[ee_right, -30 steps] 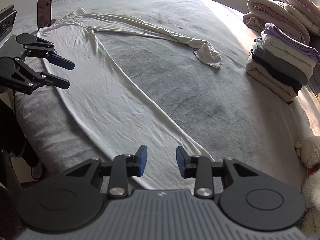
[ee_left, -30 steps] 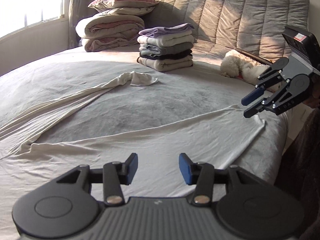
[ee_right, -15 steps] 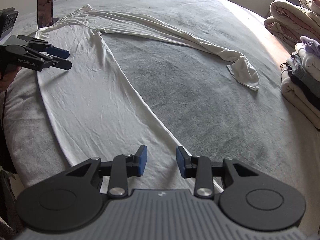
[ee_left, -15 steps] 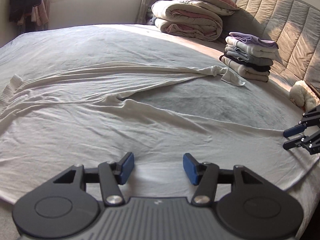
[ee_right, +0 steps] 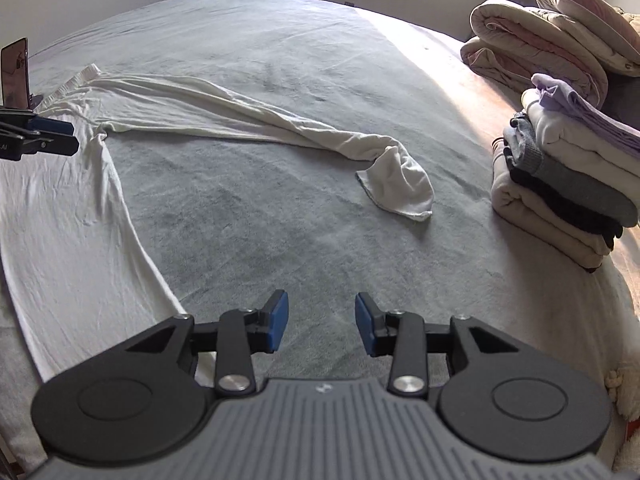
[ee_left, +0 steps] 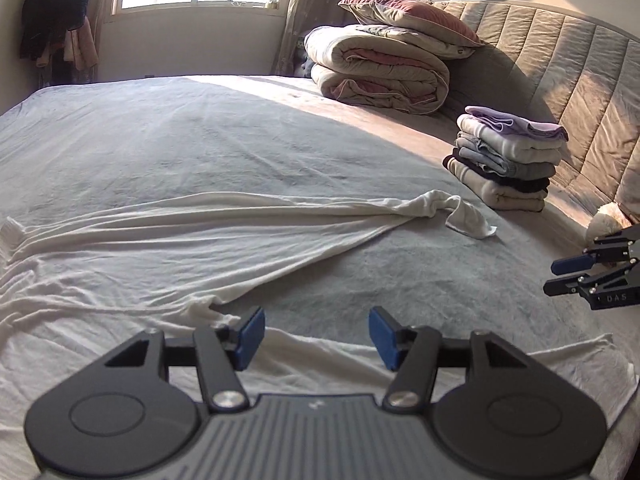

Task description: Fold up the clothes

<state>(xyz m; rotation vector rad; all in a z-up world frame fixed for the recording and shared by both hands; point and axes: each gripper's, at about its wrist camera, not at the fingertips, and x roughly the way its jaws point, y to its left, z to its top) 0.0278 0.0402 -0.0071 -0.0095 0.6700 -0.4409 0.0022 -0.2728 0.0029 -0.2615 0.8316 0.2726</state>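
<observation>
A pair of cream long pants (ee_left: 168, 248) lies spread on the grey bed, legs apart in a V; it also shows in the right wrist view (ee_right: 68, 200). The far leg ends in a curled cuff (ee_right: 400, 188) near the clothes stack. My left gripper (ee_left: 316, 338) is open and empty, low over the crotch where the legs meet. My right gripper (ee_right: 318, 322) is open and empty, above bare bed beside the near leg. Each gripper appears in the other's view, the right (ee_left: 560, 276) and the left (ee_right: 60, 136).
A stack of folded clothes (ee_left: 508, 160) stands by the headboard (ee_left: 568, 80), with rolled duvets and a pillow (ee_left: 384, 68) behind it. A white plush toy (ee_left: 604, 220) lies at the right edge. A phone (ee_right: 14, 72) stands upright at the bed's left edge.
Both grippers have swung and moved inward over the bed. The left now points toward the window over the crotch; the right moved off the near leg toward the cuff.
</observation>
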